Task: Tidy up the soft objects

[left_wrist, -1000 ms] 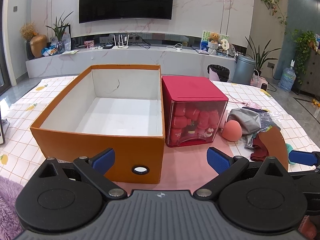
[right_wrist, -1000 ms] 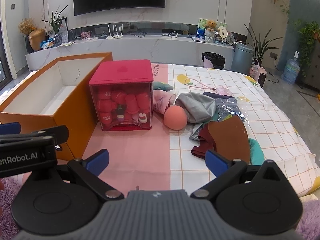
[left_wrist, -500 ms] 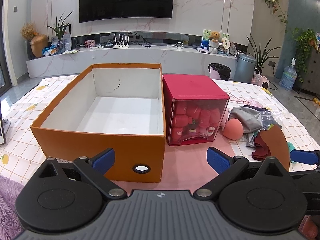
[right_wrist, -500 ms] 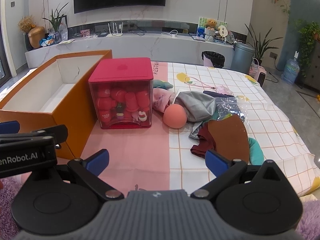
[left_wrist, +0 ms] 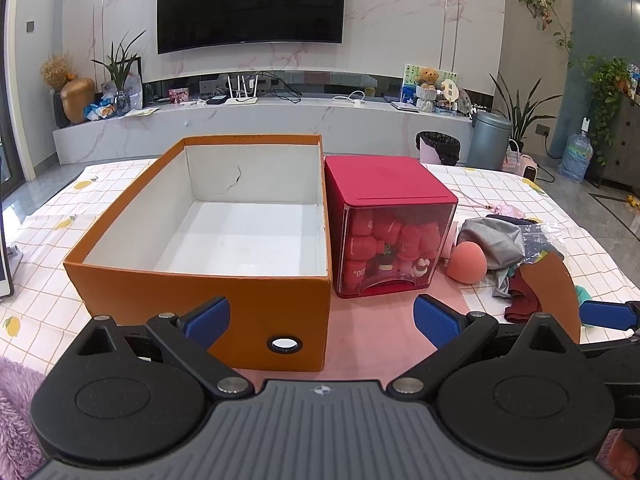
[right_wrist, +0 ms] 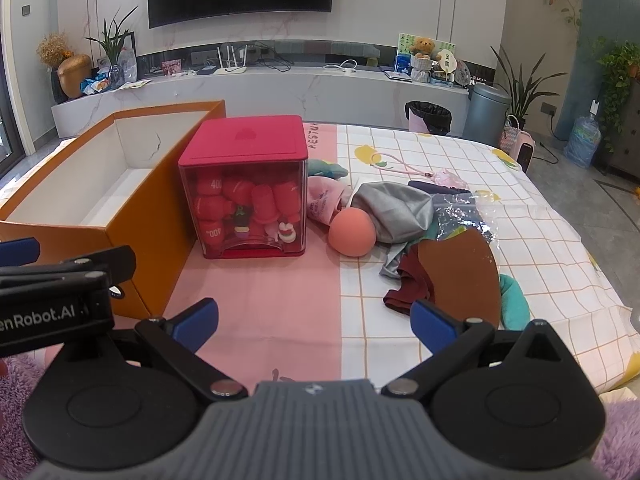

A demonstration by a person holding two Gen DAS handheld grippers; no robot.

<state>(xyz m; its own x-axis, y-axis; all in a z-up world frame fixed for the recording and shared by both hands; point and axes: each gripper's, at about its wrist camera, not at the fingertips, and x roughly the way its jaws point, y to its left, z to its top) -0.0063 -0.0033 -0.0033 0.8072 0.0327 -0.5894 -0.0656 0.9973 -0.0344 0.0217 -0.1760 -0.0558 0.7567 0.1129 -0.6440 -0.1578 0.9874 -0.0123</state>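
An empty orange box (left_wrist: pixel 200 296) with a white inside stands on the table; it also shows in the right wrist view (right_wrist: pixel 152 216). A red case (left_wrist: pixel 390 196) with a clear front holds red soft pieces; it also shows in the right wrist view (right_wrist: pixel 244 148). A pile of soft things lies to its right: a coral ball (right_wrist: pixel 352 231), a grey cloth (right_wrist: pixel 394 210), a maroon cloth (right_wrist: pixel 408 284), a brown piece (right_wrist: pixel 460 276) and a teal item (right_wrist: pixel 514 304). My left gripper (left_wrist: pixel 320 320) is open in front of the box. My right gripper (right_wrist: pixel 314 322) is open in front of the pile.
A checked tablecloth with a pink strip (right_wrist: pixel 280 300) covers the table. A clear plastic bag (right_wrist: pixel 460 216) and a pink cord (right_wrist: pixel 400 166) lie behind the pile. Purple fluffy fabric (left_wrist: pixel 16 420) lies at the near edge. A TV wall and a low shelf stand behind.
Both views have pulled back and risen slightly. The objects on the table have not moved, and both grippers stay open.
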